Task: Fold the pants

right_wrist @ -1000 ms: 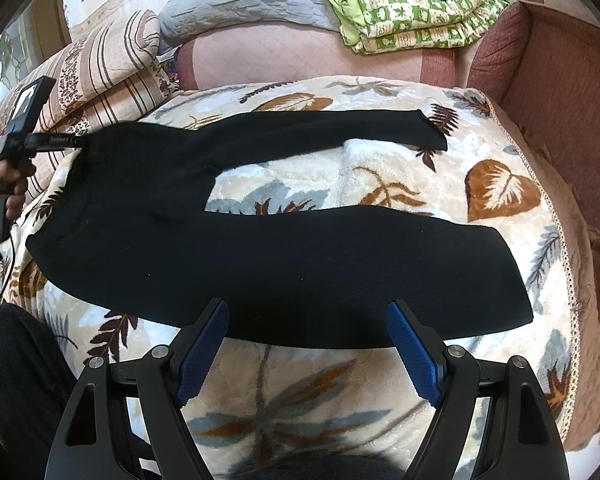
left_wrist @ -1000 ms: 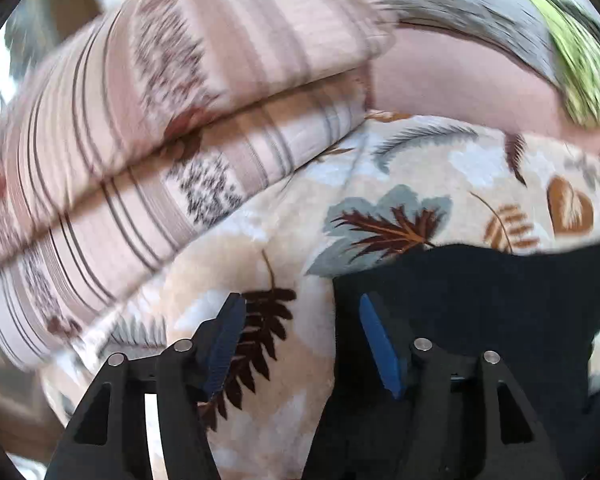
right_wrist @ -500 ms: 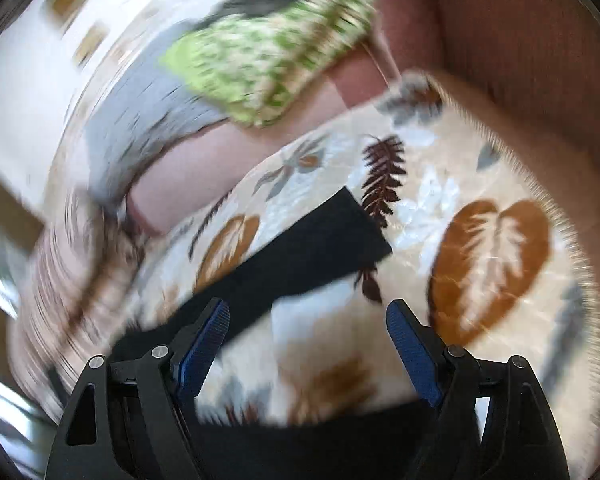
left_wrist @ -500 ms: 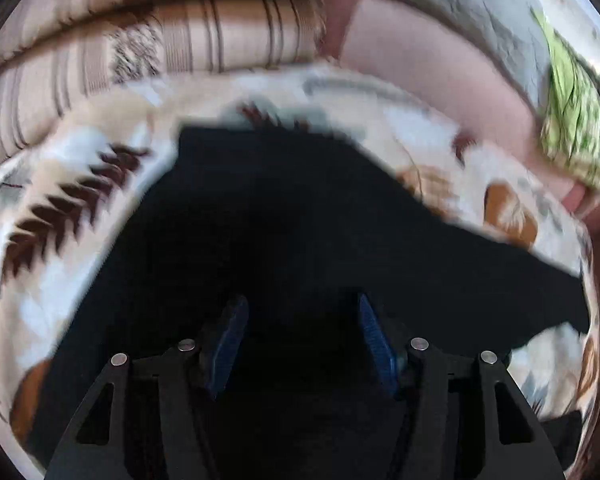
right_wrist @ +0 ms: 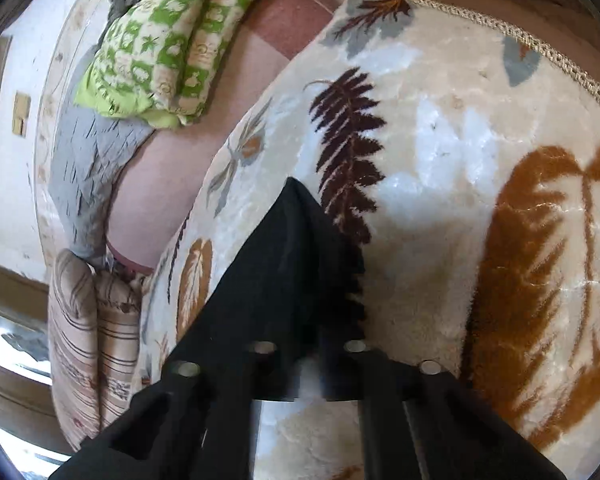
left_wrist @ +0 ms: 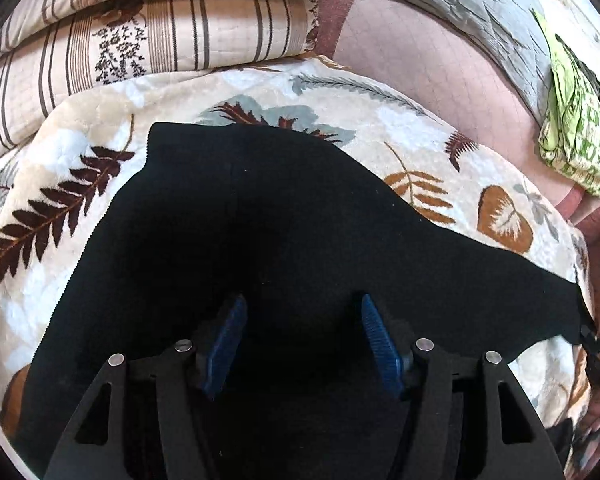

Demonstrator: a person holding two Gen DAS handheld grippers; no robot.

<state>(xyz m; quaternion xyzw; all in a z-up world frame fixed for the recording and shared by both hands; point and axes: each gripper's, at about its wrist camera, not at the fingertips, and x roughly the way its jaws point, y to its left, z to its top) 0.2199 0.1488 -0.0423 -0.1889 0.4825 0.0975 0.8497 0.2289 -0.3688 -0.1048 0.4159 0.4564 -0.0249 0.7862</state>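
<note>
One black pants point(left_wrist: 260, 220) flat on leaf blanket point(left_wrist: 60, 168), left tool point(left_wrist: 300, 344) spread, right tool point(right_wrist: 312, 344) pinching hem.

From my left feed I see a cream plush blanket point(left_wrist: 80, 152) printed with brown fern and rust leaves, spread over a pinkish quilted sofa back point(left_wrist: 428, 52). A striped, floral-banded quilt point(left_wrist: 148, 36) lies folded behind its far edge. A grey quilted cover point(left_wrist: 480, 4) drapes along the top, and a green patterned cloth point(right_wrist: 168, 44) is stacked beside it.
</note>
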